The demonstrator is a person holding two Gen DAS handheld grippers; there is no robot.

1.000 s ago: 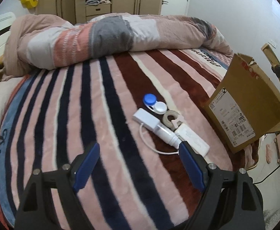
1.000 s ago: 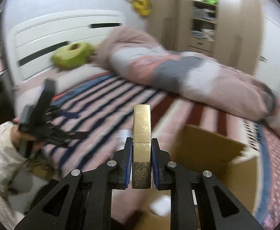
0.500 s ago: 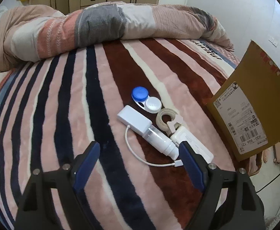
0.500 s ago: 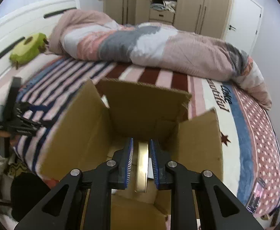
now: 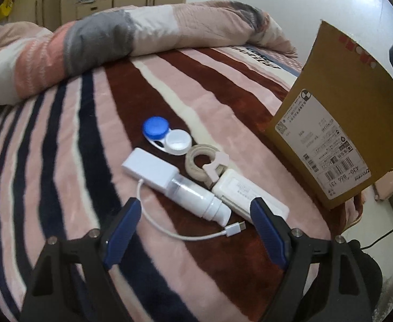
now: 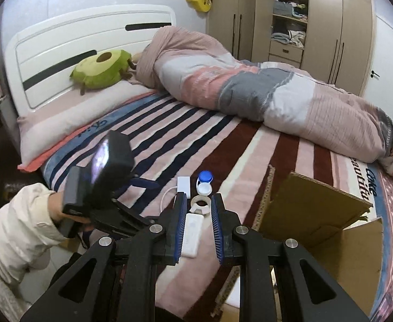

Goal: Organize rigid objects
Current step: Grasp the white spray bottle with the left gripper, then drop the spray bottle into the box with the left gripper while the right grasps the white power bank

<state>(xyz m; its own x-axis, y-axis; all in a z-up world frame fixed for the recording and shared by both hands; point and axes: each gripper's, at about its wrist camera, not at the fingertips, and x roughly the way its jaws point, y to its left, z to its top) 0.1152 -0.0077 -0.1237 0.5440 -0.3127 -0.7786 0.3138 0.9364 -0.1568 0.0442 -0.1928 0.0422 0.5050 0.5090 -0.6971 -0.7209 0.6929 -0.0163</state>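
On the striped blanket lie a blue-and-white lens case (image 5: 166, 139), a white adapter (image 5: 149, 167) with its cable (image 5: 185, 234), a white spray bottle (image 5: 196, 198), a tape roll (image 5: 203, 162) and a white power bank (image 5: 250, 196). My left gripper (image 5: 196, 214) hovers just short of them, jaws closing. The bottle's cap and the cable plug sit between its blue pads, untouched. My right gripper (image 6: 197, 212) is shut to a narrow gap and holds nothing. It hangs above the power bank (image 6: 193, 233), left of the open cardboard box (image 6: 317, 214).
A rolled quilt (image 6: 250, 88) lies across the far side of the bed, with a green plush (image 6: 99, 69) at the headboard. A hand in a cream sleeve (image 6: 16, 222) holds the left gripper at the bed's edge. The box's labelled flap (image 5: 338, 139) stands to the right of the items.
The left gripper came down closer to the items. The right gripper swung from over the box to over the bed, and the gold bar is gone from its jaws.
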